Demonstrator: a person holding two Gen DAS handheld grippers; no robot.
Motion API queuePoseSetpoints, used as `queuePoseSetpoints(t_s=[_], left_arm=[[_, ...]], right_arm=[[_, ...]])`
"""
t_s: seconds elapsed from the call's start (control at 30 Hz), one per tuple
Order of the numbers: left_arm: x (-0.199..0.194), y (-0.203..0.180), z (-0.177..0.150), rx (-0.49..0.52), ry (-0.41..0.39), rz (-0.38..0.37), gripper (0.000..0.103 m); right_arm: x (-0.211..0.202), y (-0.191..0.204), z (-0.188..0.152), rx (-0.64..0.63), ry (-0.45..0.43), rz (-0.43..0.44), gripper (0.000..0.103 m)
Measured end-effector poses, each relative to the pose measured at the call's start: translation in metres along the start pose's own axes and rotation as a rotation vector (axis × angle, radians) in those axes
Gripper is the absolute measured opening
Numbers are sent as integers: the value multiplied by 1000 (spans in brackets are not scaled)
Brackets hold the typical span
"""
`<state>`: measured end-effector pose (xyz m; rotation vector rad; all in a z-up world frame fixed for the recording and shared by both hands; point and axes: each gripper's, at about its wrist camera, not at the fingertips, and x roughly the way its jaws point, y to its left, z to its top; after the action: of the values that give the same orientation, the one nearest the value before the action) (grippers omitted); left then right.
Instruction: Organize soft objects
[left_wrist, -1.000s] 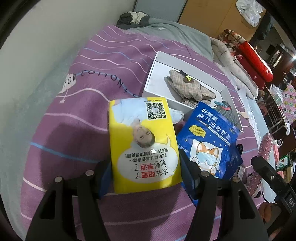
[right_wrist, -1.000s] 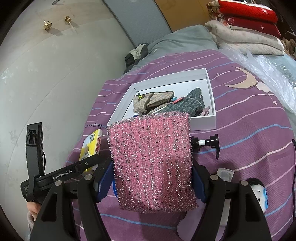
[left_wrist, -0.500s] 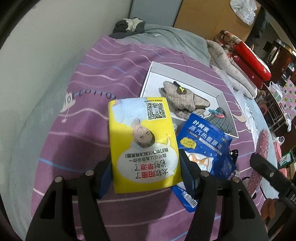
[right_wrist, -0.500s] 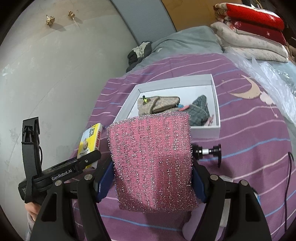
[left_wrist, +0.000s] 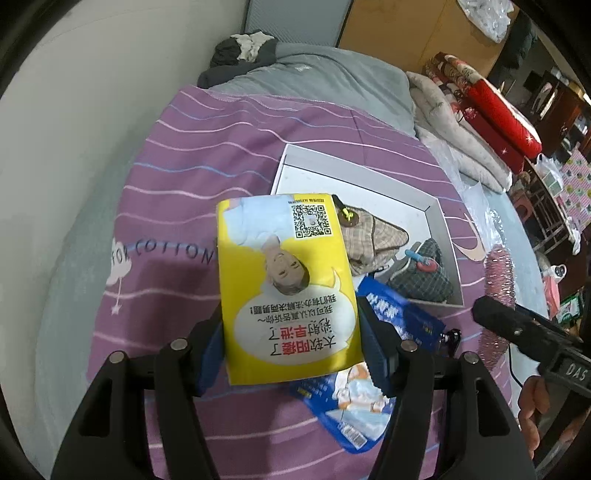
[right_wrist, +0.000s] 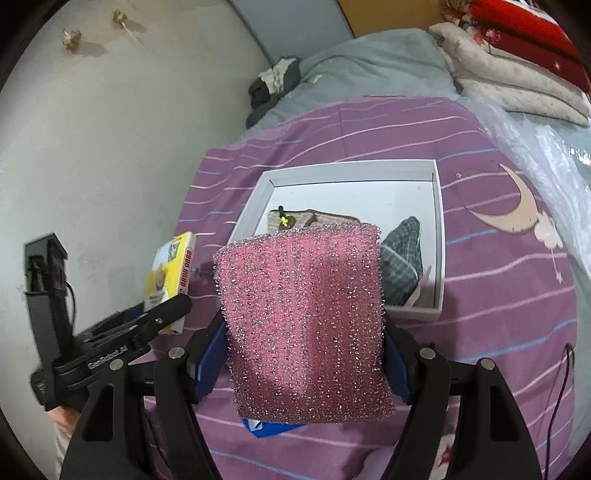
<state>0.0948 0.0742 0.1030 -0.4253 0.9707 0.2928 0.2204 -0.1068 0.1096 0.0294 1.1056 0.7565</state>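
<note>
Two items were held above purple striped bedspread (left_wrist: 177, 192): yellow packet (left_wrist: 284, 291) clamped in left gripper (left_wrist: 290, 332), pink glitter sponge (right_wrist: 304, 317) clamped in right gripper (right_wrist: 304, 350). White box (right_wrist: 439, 236) lay just ahead; release best delayed until over bare floor, clear of plaid pouches (left_wrist: 376, 236).

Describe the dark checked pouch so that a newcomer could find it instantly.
On the purple striped bedspread sits a white open box. Inside, at its right end, lies the dark checked pouch; unlike the beige checked pouch beside it, it is grey-green.
</note>
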Motion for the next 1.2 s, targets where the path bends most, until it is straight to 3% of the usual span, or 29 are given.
queuePoseSetpoints(t_s=[0.23, 0.37, 0.5, 0.63, 0.7, 0.83, 0.97, 1.1, 1.2], left_arm=[[11, 6, 31, -60, 48, -55, 65], [17, 8, 47, -103, 66, -49, 64], [29, 2, 51, -88, 65, 11, 64], [51, -7, 48, -76, 110, 24, 64], [63, -14, 48, -55, 114, 76, 64], [86, -32, 47, 35, 99, 300, 64], [105, -44, 42, 89, 120, 336, 64], [115, -54, 40, 145, 90, 420, 64], [117, -55, 40, 145, 76, 442, 64]], right_arm=[[16, -3, 18, -23, 79, -48, 73], [18, -13, 27, -4, 112, -92, 73], [19, -23, 33, 55, 138, -96, 73], [20, -20, 39, 44, 148, -124, 73], [21, -15, 44, 23, 148, -150, 73], [21, -8, 49, 14, 156, -145, 73], [21, -3, 53, -15, 151, -157, 73], [21, -10, 56, 11, 143, -156, 73], [19, -20, 56, 33, 134, -165, 73]])
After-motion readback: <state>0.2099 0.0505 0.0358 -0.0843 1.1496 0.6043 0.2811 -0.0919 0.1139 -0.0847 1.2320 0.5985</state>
